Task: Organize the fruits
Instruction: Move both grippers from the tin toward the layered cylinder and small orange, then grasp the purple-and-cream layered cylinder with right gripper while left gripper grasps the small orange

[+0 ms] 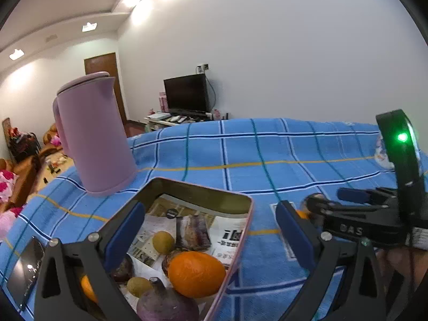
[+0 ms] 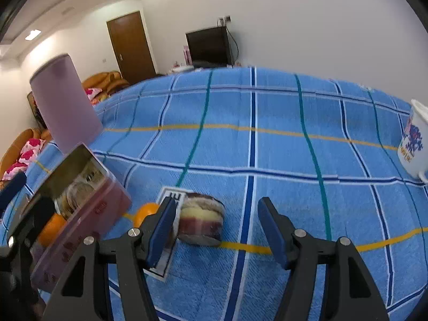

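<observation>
The left gripper was held spread wide, nothing pinched between its blue pads; it was poised over the near end of an open tin lined with printed paper. Inside the tin were seen an orange, two small yellow-green fruits, a dark purple fruit at the near edge, and a cut purple-and-cream piece farther in. Another orange was partly hidden behind the left finger.

The right gripper was likewise held wide apart and empty. A cut purple-skinned fruit slice was seen lying on the blue checked cloth just ahead of the left pad; whether the two touched could not be told. A small orange lay on the cloth just left of it, beside the tin's pink wall, partly on a printed card.

Farther off, a pink kettle stood beyond the tin on the left, and a patterned mug at the far right.
</observation>
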{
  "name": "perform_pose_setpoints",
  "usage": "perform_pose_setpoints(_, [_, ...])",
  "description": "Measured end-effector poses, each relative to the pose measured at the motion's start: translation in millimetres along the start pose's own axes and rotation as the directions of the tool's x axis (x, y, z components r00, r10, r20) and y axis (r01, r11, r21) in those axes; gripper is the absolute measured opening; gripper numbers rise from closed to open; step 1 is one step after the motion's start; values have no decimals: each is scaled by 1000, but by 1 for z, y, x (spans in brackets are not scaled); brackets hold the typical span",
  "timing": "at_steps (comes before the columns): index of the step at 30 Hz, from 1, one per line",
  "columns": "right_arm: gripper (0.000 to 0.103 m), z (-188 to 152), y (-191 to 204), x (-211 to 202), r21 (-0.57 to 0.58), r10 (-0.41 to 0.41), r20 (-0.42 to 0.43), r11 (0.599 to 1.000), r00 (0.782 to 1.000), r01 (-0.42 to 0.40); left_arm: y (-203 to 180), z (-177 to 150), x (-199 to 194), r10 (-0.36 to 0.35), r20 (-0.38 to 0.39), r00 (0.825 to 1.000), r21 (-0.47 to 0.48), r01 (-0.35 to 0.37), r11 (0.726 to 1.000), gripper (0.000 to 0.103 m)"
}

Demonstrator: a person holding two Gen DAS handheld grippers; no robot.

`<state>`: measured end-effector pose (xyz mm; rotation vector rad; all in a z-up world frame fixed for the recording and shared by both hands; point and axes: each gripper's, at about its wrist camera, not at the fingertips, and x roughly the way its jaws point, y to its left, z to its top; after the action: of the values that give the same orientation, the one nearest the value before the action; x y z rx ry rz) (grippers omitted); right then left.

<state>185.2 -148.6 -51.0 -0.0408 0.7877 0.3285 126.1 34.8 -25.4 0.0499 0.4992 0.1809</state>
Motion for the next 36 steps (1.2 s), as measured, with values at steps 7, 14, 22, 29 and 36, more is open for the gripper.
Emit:
perform_pose_setpoints(7, [64,1,0,13,5,41,-67,999,997,-41,10,3,6,23,-16,1000,-12,-23,1000,101])
perform_pose_setpoints(14, [39,-6,9,7,-51,51,-79,997,996,-55,-11,8,-1,-45,-33,998,25,46,999,101])
perform_pose_setpoints(22, [39,-12,-31,-27,29,-59,49,998,997,57,-49,3,6,-141,-94,986,80,148,986,99])
perform_pose_setpoints(29, [39,-10,-55,-30,104,-38,62,994,997,31,-86,-6,35,-195,-222,955,127,227,966,78])
perform_pose_setpoints(36, [39,-10,-46,-31,58,-45,69,998,997,41,-91,-6,60,-198,-301,933,95,236,967,67])
